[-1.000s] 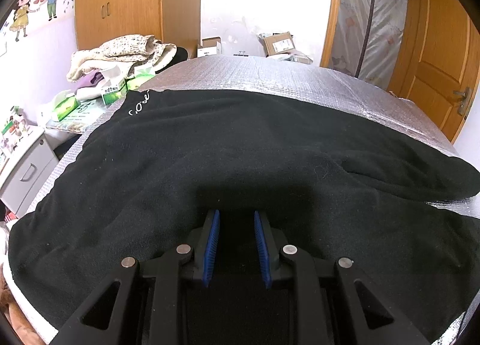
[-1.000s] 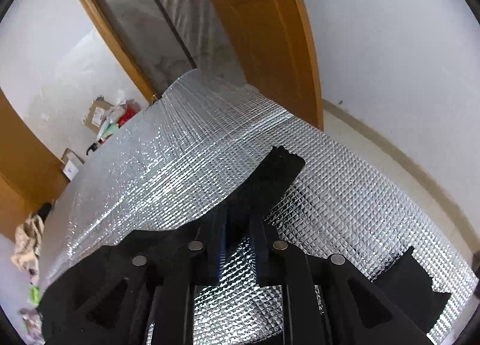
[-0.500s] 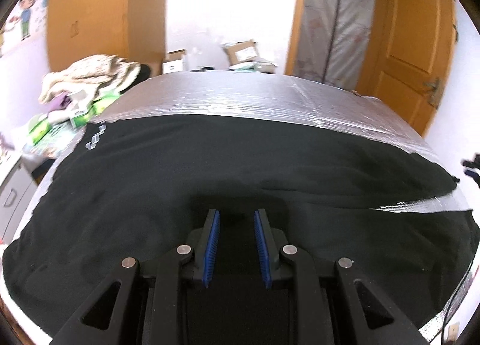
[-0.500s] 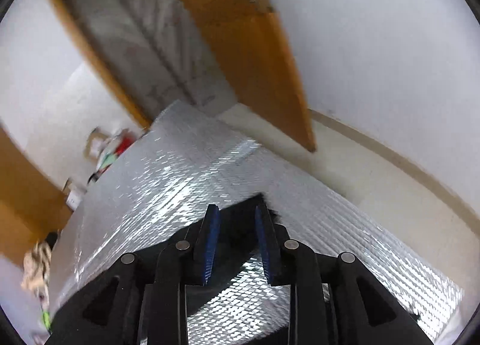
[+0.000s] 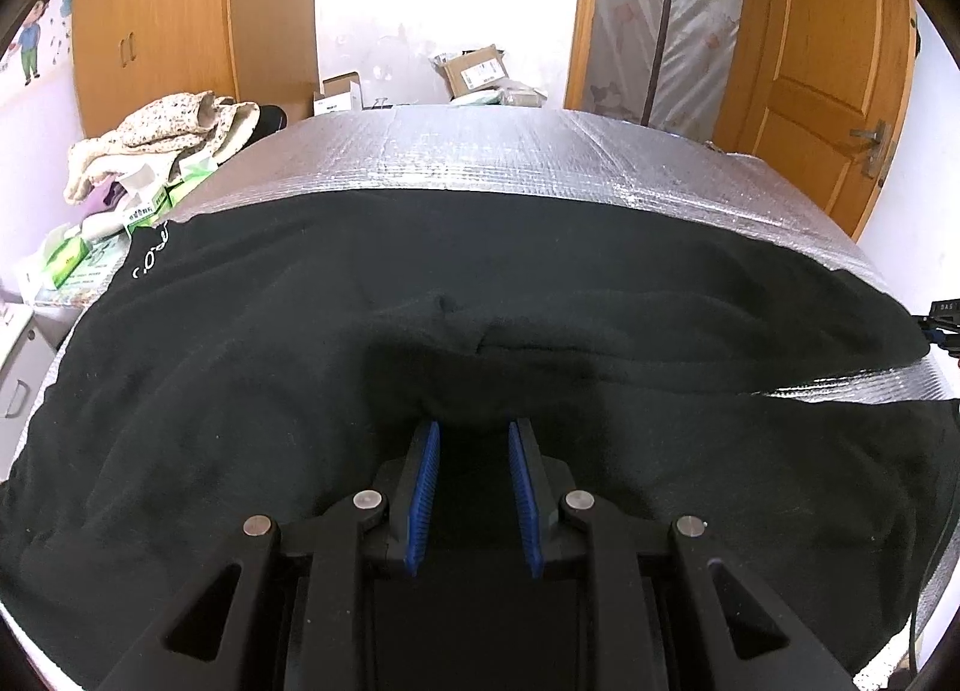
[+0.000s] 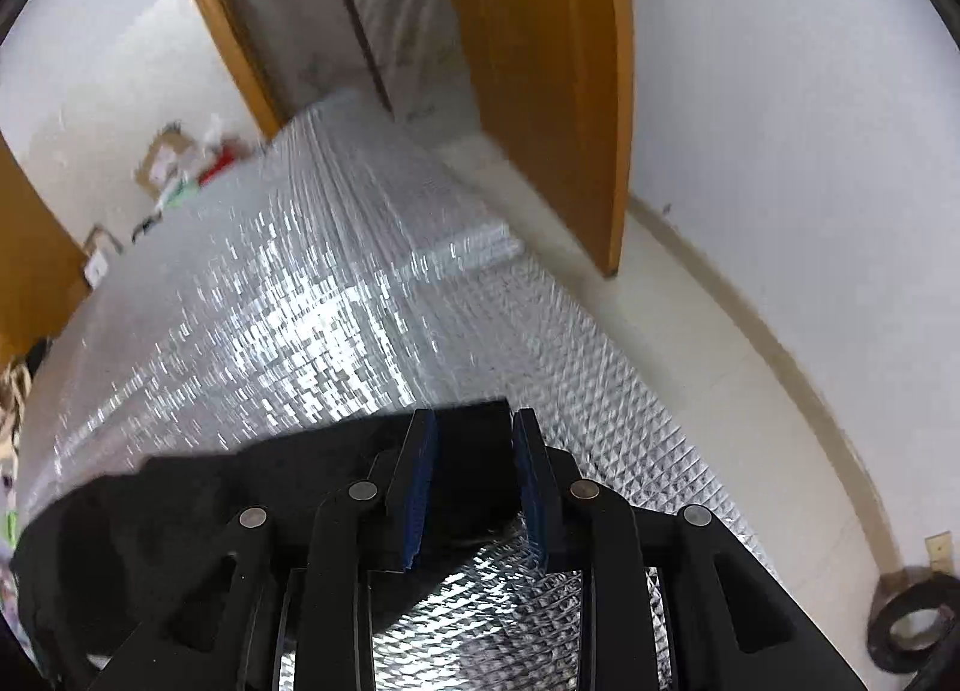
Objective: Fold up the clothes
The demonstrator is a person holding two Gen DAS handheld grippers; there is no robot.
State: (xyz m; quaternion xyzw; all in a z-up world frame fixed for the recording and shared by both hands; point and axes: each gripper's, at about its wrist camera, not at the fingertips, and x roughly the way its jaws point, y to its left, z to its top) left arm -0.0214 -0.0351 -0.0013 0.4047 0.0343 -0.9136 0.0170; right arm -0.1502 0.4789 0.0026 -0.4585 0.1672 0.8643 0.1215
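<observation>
A: Where's the garment?

B: The black garment (image 5: 312, 367) lies spread on the silver quilted table (image 5: 540, 150), its long axis running left to right across the left wrist view, one narrow arm of it reaching out to the right edge.

A: And the claws?

B: The left claw (image 5: 473, 439) sits right over the middle of the cloth, angled down; a raised hump of fabric stands at its tips. The blue pads (image 5: 427, 487) are partly apart, and I can't tell whether they pinch that hump or only frame it. The right claw (image 6: 471, 433) is at the garment's far right end (image 6: 468, 451): a flat black tip lies between its pads, which look a little clear of it, so it seems let go.

A: Which matters for the next fold?

B: I'd judge the left hand nearer the bulk, the right at the end; folding means bringing that end along the long axis toward the middle.

A: Anything in the way?

B: Bare table beyond the cloth. A heap of pale laundry (image 5: 162, 132) and green boxes (image 5: 66, 259) sit off the left edge; a wooden door (image 6: 540, 60) stands well apart.
</observation>
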